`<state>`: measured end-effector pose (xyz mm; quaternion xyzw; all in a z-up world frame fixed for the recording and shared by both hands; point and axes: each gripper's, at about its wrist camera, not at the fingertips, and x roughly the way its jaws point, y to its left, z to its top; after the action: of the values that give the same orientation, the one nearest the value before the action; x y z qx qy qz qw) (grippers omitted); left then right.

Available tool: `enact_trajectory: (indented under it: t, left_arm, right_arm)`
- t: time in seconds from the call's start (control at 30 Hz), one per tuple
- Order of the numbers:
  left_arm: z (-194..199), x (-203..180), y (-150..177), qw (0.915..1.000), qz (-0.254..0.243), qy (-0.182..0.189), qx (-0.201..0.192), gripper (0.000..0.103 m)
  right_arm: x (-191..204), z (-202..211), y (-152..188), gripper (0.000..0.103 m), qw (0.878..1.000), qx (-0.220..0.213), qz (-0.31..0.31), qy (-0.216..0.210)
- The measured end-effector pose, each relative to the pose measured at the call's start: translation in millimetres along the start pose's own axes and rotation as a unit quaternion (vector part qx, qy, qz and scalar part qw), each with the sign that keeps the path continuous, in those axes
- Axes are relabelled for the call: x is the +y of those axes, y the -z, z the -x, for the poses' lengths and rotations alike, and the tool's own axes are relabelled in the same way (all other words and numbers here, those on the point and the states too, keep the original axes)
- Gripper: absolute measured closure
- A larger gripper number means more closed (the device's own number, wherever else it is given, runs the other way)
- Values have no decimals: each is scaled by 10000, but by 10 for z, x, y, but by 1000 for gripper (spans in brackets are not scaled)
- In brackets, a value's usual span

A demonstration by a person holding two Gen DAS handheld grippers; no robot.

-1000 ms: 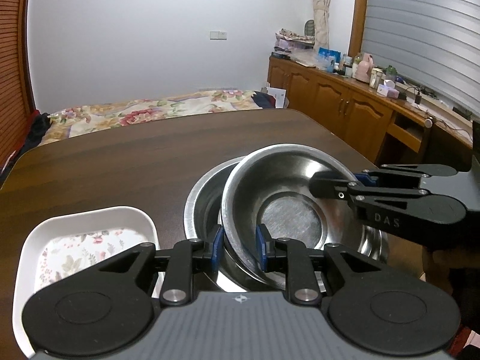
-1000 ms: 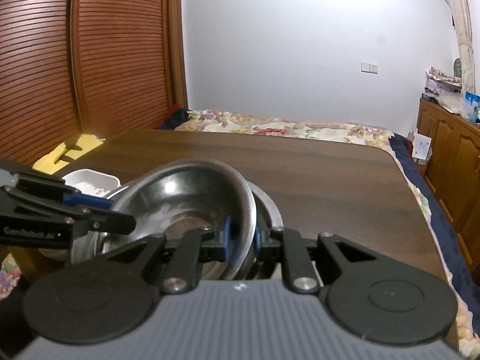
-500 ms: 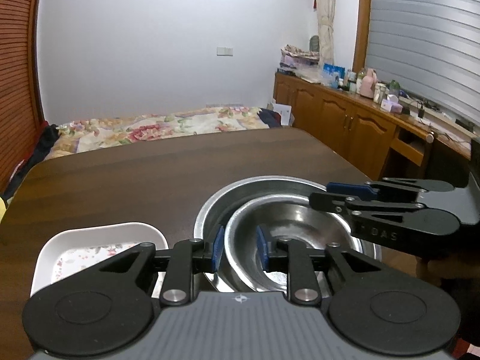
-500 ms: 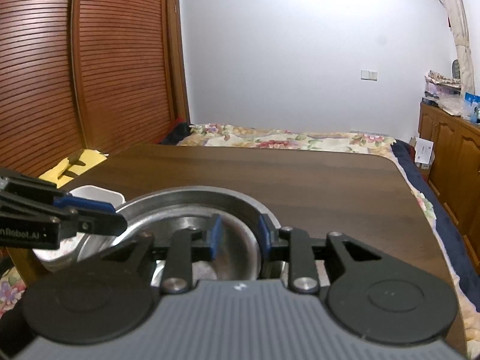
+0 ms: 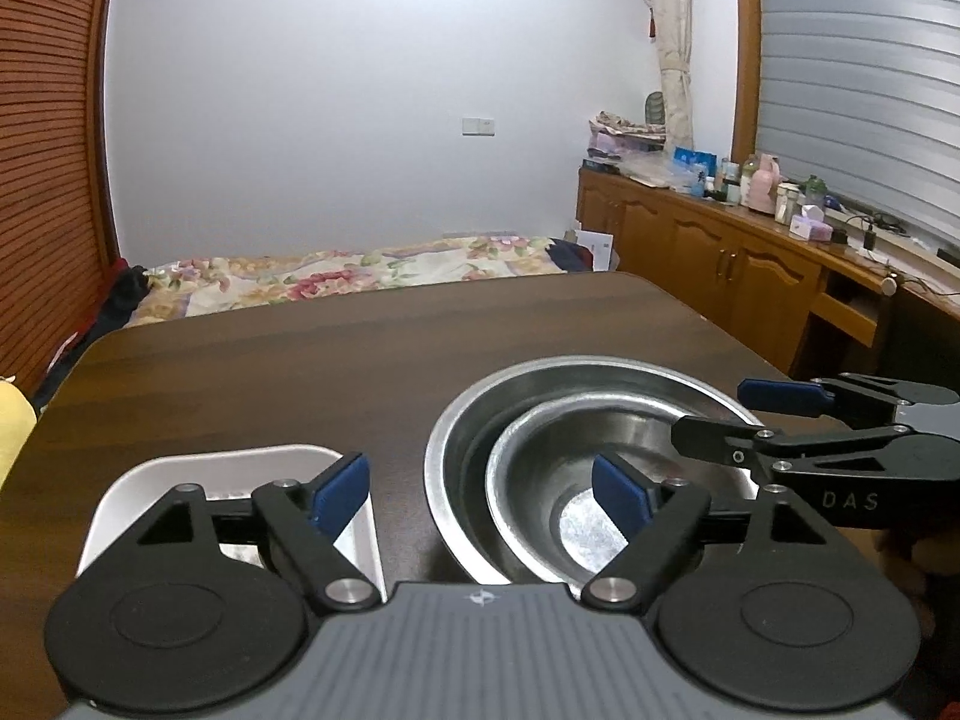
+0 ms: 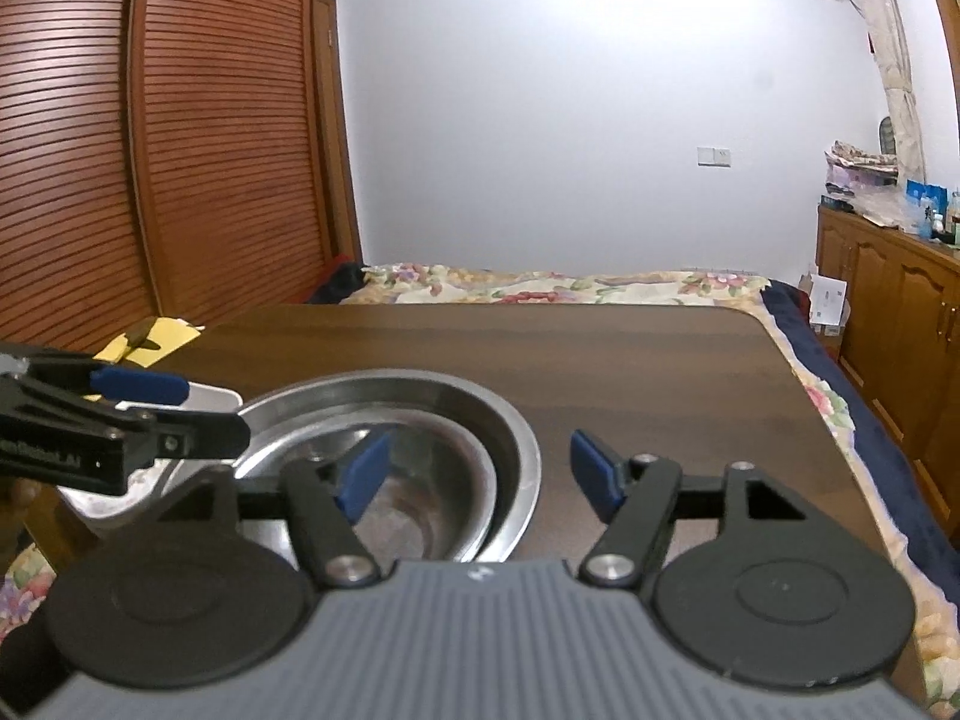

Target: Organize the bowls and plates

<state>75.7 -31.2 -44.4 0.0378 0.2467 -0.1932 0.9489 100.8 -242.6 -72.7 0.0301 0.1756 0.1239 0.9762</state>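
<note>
A small steel bowl [image 5: 558, 480] sits nested inside a larger steel bowl [image 5: 474, 420] on the dark wooden table [image 5: 300, 360]. My left gripper [image 5: 480, 495] is open and empty, its jaws spread wide just above the bowls' near left rim. My right gripper [image 6: 480, 471] is open and empty over the bowls' right rim; it also shows in the left wrist view [image 5: 738, 420]. The nested bowls show in the right wrist view [image 6: 420, 420]. A white floral plate [image 5: 240, 468] lies left of the bowls.
The table's far and right edges border a bed with a floral cover [image 5: 360, 276]. A wooden cabinet [image 5: 750, 276] with bottles runs along the right wall. A slatted wooden wardrobe [image 6: 150, 180] stands at the left.
The small bowl went from tilted and held by both grippers to lying flat inside the large bowl. Both grippers opened wide, let go and drew back a little.
</note>
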Motion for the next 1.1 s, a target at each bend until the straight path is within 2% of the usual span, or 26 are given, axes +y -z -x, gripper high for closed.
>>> enact_trajectory:
  t: [0.5,0.6,0.67,0.8,0.93,1.1]
  left_arm:
    - [-101,-17,110,9998,33,121,149,21]
    - [-127,-11,123,9997,26,141,213,32]
    - [-148,-12,132,9996,31,58,287,46]
    - [-164,26,136,9991,200,143,336,51]
    - [-171,43,140,9990,249,188,314,59]
    - [-211,46,159,9989,280,221,289,61]
  right_arm:
    - [-32,-90,158,31,9991,209,-345,-137]
    - [-22,-105,183,31,9987,232,-399,-201]
    - [-16,-116,200,31,9985,252,-424,-239]
    - [-16,-105,208,33,9982,191,-493,-298]
    - [-9,-102,200,39,9982,120,-493,-305]
    - [-3,-104,193,44,9982,24,-489,-332]
